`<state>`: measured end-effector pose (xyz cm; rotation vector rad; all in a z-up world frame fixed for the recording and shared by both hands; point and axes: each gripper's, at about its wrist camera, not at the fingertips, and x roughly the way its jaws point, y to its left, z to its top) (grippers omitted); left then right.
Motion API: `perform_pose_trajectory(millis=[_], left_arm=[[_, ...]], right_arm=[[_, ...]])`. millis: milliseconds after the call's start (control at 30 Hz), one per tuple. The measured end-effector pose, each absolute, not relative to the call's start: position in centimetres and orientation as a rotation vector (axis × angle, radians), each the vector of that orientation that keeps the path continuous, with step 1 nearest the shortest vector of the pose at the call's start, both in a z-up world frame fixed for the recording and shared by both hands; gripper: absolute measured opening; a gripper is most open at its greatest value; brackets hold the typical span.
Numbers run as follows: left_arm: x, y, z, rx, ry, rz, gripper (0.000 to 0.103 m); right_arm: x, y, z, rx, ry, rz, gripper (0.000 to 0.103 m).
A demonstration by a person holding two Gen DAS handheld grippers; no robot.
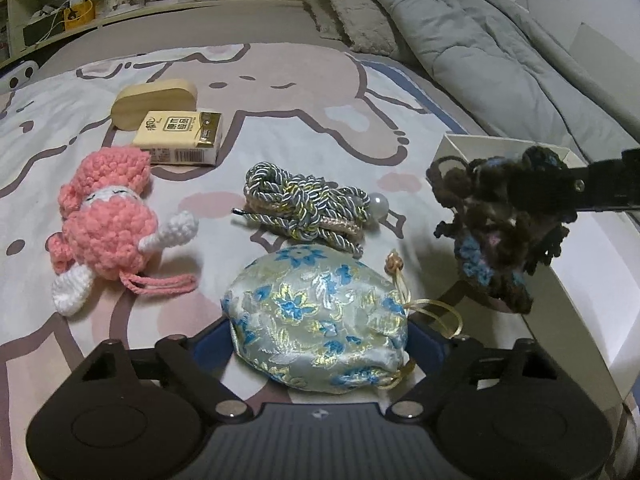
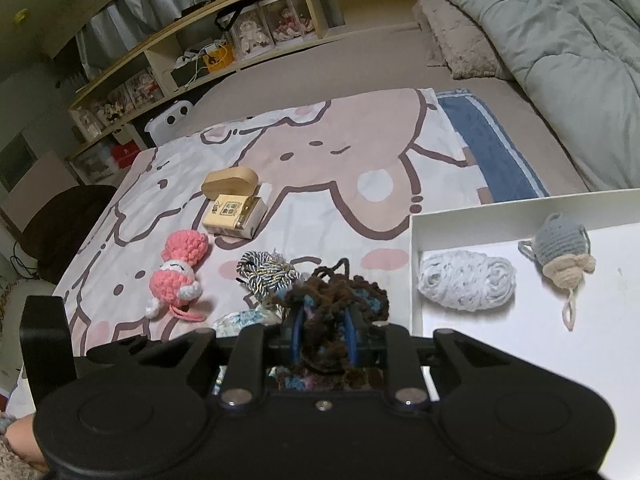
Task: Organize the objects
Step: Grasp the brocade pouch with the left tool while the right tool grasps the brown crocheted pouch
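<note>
Two handheld grippers of matte black plastic

Each gripper, left (image 1: 320, 344) and right (image 2: 324, 332), is built with rounded disc housings, angled linkage arms pinned by silver screws, and blue-lined fingers (image 2: 297, 334); a ribbed grey centre panel is seen on the left.

Pouch (image 1: 316, 320) before cord bundle (image 1: 304, 204), doll (image 1: 108, 224) left.

text: tissue pack (image 1: 179, 139) | printed characters and barcode, too small to read

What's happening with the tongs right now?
Right tongs shut on brown yarn toy. Left tongs open around floral pouch. White box close, path clear.
</note>
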<state>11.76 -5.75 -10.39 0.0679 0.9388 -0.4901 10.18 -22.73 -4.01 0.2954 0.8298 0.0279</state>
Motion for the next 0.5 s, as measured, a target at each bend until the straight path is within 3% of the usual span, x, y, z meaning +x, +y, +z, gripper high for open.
perform_pose_trajectory(millis=[367, 500], left_arm=[[11.0, -6.9, -10.7, 0.144, 0.927, -0.473, 0.092], [11.0, -7.0, -10.6, 0.161, 0.933, -0.460, 0.086]], right_arm=[[10.2, -22.6, -4.1, 0.291, 0.840, 0.024, 0.022], [10.3, -22.7, -4.2, 0.290, 0.845, 0.021, 0.022]])
